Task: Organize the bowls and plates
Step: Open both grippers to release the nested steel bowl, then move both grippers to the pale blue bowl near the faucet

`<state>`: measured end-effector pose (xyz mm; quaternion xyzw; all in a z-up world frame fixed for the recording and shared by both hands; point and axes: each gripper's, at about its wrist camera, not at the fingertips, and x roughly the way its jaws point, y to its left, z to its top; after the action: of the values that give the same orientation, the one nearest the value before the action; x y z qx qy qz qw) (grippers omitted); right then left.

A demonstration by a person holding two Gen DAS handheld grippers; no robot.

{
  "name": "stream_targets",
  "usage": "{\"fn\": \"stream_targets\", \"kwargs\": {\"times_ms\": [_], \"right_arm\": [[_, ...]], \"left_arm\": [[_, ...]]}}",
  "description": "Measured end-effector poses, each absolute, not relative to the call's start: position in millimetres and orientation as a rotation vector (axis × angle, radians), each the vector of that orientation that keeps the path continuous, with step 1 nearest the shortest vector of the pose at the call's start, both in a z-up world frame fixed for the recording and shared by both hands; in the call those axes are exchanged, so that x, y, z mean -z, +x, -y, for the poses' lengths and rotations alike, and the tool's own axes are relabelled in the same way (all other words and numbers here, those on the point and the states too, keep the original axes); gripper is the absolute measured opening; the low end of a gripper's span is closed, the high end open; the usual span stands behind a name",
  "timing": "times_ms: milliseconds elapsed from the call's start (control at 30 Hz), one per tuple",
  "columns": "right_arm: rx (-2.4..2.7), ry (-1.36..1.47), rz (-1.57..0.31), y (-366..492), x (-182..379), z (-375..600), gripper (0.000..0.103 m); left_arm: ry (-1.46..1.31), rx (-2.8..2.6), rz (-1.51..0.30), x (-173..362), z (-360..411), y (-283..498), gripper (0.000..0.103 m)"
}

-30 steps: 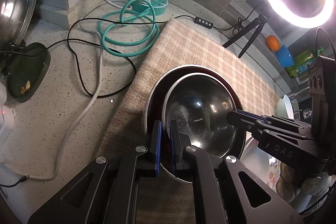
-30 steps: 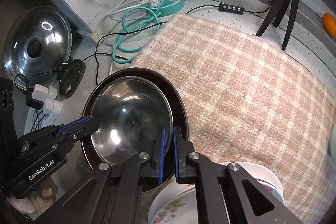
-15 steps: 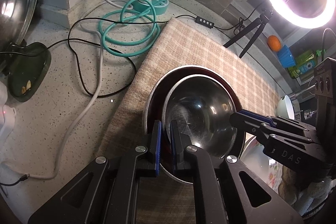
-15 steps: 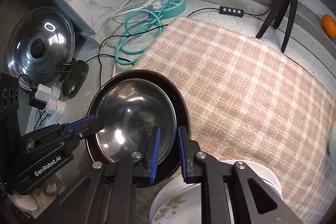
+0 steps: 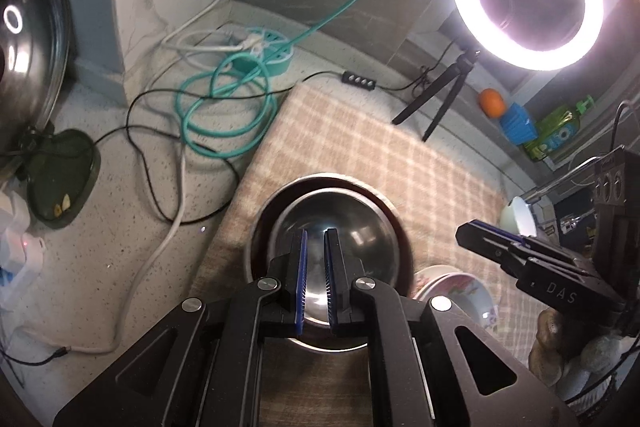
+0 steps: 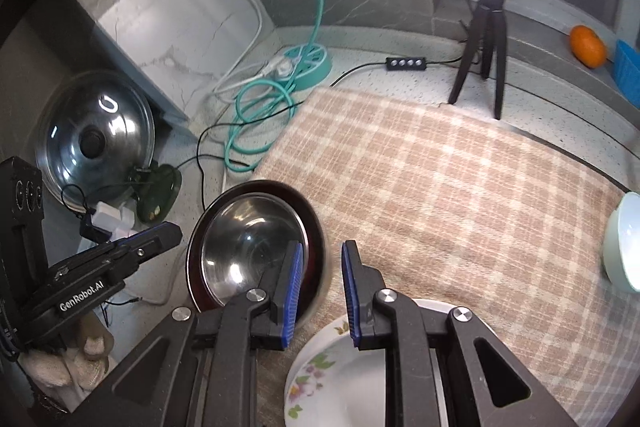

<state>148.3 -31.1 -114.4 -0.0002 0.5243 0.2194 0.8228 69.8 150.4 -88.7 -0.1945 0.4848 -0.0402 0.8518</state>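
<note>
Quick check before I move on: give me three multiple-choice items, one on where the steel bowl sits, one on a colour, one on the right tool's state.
1. The steel bowl sits:
A. nested in the dark-red bowl
B. on the floral dish
C. on bare counter

2. The coiled cable is:
A. orange
B. teal
C. black

3. The right tool is:
A. shut on the steel bowl
B. shut on the floral dish
C. open, holding nothing

Answers: 1 A, the dark-red rim rings it; 2 B, the loops are plainly teal; 3 C, its blue pads stand apart with nothing between them.
</note>
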Motion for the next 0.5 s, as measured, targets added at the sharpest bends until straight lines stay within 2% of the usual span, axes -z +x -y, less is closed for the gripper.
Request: {"fn": "stream_targets", "kwargs": {"times_ms": [233,500], "right_arm": [[-0.416,0.103,-1.069,141,98,89,0.018],[-0.292,0.199,-1.009,125,88,175,0.021]], "left_arm": [[-0.378,0.184,-0.987,67,-107,81,0.007],[-0.331,0.334,-1.043,75,-33,102,0.007]]}}
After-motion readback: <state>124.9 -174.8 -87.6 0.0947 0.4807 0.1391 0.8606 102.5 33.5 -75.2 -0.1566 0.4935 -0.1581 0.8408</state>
